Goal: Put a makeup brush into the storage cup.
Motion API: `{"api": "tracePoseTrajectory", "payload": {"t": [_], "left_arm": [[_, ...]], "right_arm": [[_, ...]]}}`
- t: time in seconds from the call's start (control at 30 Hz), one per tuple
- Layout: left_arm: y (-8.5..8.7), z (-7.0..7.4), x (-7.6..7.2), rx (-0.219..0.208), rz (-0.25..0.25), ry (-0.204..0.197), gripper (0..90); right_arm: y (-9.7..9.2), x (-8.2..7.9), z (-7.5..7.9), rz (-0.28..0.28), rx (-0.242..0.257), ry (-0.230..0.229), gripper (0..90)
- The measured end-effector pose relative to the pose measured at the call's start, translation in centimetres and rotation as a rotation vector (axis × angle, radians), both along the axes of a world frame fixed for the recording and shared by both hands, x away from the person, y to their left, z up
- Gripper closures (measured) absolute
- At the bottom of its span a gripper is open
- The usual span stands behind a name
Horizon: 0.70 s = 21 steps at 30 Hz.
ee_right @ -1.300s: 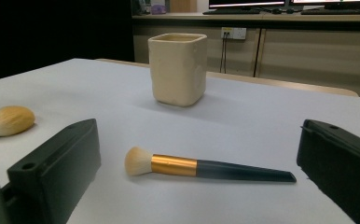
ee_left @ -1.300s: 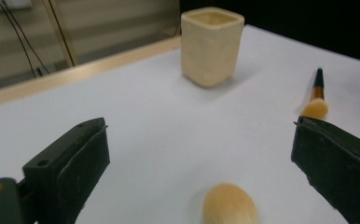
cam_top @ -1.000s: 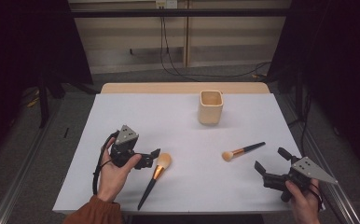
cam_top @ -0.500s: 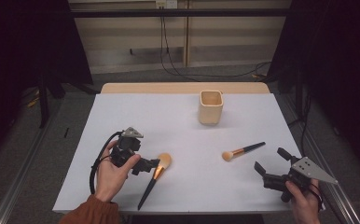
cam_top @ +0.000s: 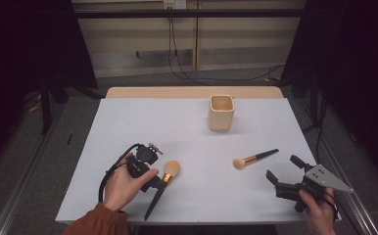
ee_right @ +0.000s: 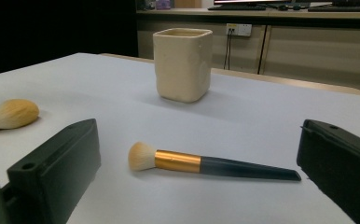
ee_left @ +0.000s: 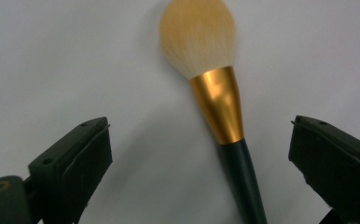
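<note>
The left claw (cam_top: pixel 158 182) hangs directly over the big brush (cam_top: pixel 161 186), jaws spread wide to either side of its gold collar and dark handle, not touching it. In the left gripper view the brush (ee_left: pixel 215 107) lies flat on the white table (ee_left: pixel 52 60), bristles pointing away from the claw, handle running back between the jaws.

The right claw (cam_top: pixel 281 175) rests low near the table's edge, also wide open, empty. Just ahead of it lies the small brush (ee_right: pixel 201 164), crosswise, bristles to its left. Beyond that stands the cup (ee_right: pixel 183 64), upright, well apart from both claws. Nothing lies between either claw and its brush.
</note>
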State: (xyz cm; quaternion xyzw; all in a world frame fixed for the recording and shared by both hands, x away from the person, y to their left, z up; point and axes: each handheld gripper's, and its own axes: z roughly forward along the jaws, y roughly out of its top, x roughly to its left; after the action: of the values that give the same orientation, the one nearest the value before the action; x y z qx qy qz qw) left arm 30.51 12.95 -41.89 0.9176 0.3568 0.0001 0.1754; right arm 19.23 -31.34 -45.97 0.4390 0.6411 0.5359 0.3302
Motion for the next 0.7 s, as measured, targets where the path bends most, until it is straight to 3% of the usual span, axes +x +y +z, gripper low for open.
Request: {"api": "tracePoseTrajectory", "payload": {"t": [0.07, 0.13, 0.3, 0.37, 0.57, 0.7], "left_arm": [[-0.4, -0.2, 0.1, 0.021, -0.027, 0.017, 6.0], [-0.9, -0.4, 0.1, 0.030, -0.010, 0.030, 5.4], [-1.6, -1.0, 0.0, 0.100, 0.004, 0.045, 5.8], [-1.7, -1.2, -0.3, 0.097, -0.021, 0.056, 7.0], [-2.3, -1.7, -0.5, 0.121, -0.007, 0.058, 6.6], [-2.4, -1.6, -0.6, 0.117, 0.001, 0.049, 18.2]], "right_arm": [[0.0, 0.0, 0.0, 0.001, -0.004, 0.001, 0.0], [-0.1, 0.0, -0.1, -0.003, -0.004, 0.007, 0.0], [-0.1, 0.0, -0.1, -0.001, -0.004, 0.009, 0.0], [0.0, 0.1, -0.1, -0.005, -0.012, 0.017, 0.0], [-0.1, 0.1, -0.2, -0.008, -0.010, 0.020, 0.0], [0.0, 0.1, -0.1, -0.003, -0.010, 0.020, 0.0]]}}
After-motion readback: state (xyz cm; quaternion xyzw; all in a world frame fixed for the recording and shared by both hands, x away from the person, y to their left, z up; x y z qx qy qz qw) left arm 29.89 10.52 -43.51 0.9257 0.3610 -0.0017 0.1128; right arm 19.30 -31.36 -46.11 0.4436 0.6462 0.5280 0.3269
